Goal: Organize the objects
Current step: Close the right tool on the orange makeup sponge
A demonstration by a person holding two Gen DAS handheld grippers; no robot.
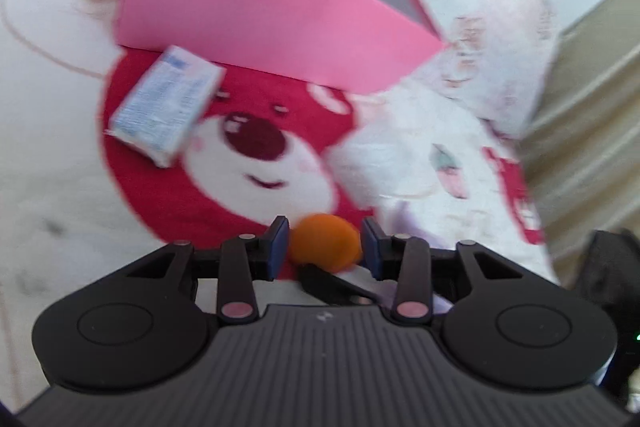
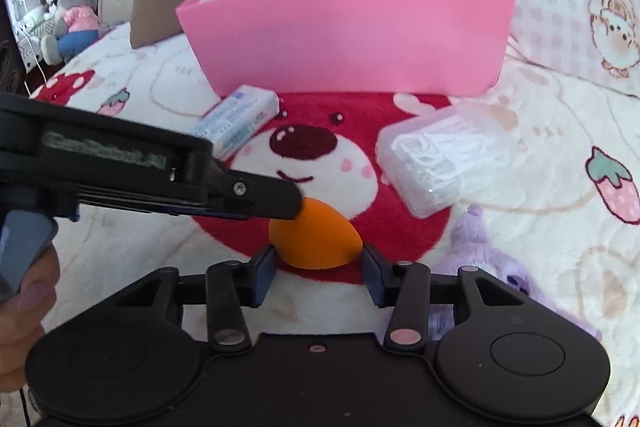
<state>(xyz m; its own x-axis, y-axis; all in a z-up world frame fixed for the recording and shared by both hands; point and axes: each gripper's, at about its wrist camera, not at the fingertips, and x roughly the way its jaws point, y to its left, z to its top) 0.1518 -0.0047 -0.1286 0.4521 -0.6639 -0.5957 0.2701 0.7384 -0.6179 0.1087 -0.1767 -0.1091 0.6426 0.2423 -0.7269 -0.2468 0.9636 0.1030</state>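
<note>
An orange egg-shaped sponge (image 1: 324, 243) (image 2: 316, 239) lies on the red bear blanket (image 2: 320, 143). My left gripper (image 1: 325, 243) has the sponge between its blue pads, which touch both of its sides. In the right wrist view the left gripper (image 2: 294, 205) comes in from the left and grips the sponge's top. My right gripper (image 2: 319, 267) holds the sponge's wide base, its pads against both flanks. One right finger (image 1: 332, 283) shows under the sponge in the left wrist view. An open pink box (image 2: 348, 39) (image 1: 260, 7) stands behind.
A small white-and-blue carton (image 2: 240, 119) (image 1: 168, 107) lies in front of the pink box. A clear plastic case (image 2: 444, 155) sits to the right, with a purple plush toy (image 2: 480, 247) near it. A person's hand (image 2: 24, 307) holds the left gripper. A pillow (image 2: 580, 7) lies at the back right.
</note>
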